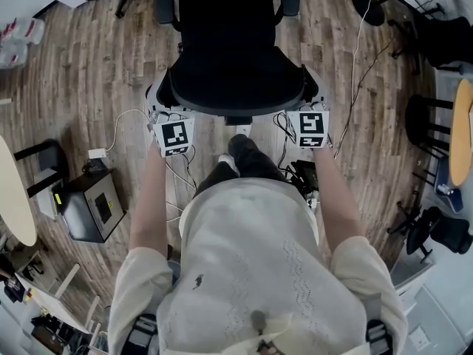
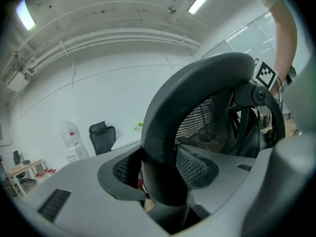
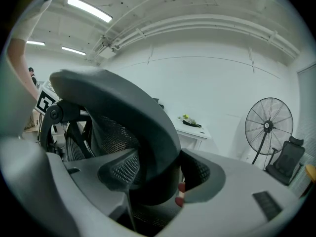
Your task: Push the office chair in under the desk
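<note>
Grip status: both tongs are pinching the office chair (image 1: pixel 233 58). The left gripper (image 2: pixel 158 174) and right gripper (image 3: pixel 160 174) each have the backrest rim (image 2: pixel 197 83) pressed between wide-set pads, one near each upper corner. You're directly behind the chair and it faces away from you.

My read is that the push hasn't got far; no desk edge shows over the seat in the head view. The right gripper view shows a white desk (image 3: pixel 193 128) ahead by the wall, probably the target, but I can't confirm that.

For the push:
- Drive both sides evenly, or the castors will yaw the chair.
- Push low and level, because the rim is curved and the pads could ride up off it.
- Go slowly near the desk. Armrests look like the first thing to hit the edge.

Watch out for:
- White cable (image 1: pixel 126 120) on the floor just left of the chair base.
- Grey box (image 1: pixel 92 207) to your left, clear of the path.
- Standing fan (image 3: pixel 268 127) off to the right.
- Your own foot (image 1: pixel 240 148), close behind the base.
</note>
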`<state>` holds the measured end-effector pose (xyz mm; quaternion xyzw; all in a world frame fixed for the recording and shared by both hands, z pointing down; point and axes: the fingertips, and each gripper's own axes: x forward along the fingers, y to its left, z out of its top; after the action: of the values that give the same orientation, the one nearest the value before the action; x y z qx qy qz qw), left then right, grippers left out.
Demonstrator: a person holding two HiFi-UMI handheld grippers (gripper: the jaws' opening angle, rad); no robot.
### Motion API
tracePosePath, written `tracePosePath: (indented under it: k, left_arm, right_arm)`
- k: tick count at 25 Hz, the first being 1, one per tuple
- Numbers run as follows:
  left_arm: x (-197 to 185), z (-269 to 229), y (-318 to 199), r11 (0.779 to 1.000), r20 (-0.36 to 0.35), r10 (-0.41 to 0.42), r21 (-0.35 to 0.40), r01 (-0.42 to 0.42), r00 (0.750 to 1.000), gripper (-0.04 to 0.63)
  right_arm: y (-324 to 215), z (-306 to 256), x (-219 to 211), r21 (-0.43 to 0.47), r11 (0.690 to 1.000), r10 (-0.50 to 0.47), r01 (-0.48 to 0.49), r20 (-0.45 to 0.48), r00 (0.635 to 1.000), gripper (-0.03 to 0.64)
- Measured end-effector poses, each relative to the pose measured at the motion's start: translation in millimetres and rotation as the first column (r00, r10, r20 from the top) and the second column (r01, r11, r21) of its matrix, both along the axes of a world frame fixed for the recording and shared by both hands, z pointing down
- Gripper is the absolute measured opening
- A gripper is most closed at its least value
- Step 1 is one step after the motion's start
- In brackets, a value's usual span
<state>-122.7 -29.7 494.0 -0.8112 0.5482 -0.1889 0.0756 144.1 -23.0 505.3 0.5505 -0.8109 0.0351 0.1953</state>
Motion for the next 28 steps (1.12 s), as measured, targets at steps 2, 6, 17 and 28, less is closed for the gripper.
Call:
tracePosePath:
  k: [2, 6, 17, 28]
  left_arm:
    - [2, 0, -3, 1.0, 0.002, 0.0, 0.0, 0.0, 1.0, 0.238]
    - [9, -2, -17, 1.0, 0.0, -0.001, -0.009, 0.001, 1.0, 0.238]
    - [19, -6, -28, 1.0, 0.005, -0.011, -0.003, 0.011, 1.0, 0.238]
    - [24, -6, -40, 1.0, 0.003, -0.011, 0.0, 0.011, 1.0, 0.238]
  right_arm:
    - [-2, -1, 2, -0.003, 1.0, 0.001, -0.001, 0.001, 1.0, 0.27]
    - [-16, -1, 10, -0.012, 1.0, -0.004, 0.004, 0.0, 1.0, 0.27]
    - [-30, -9, 19, 0.0, 1.0, -0.003, 0.003, 0.0, 1.0, 0.27]
    - [-41, -8, 24, 0.004, 1.0, -0.001, 0.001, 0.001, 1.0, 0.27]
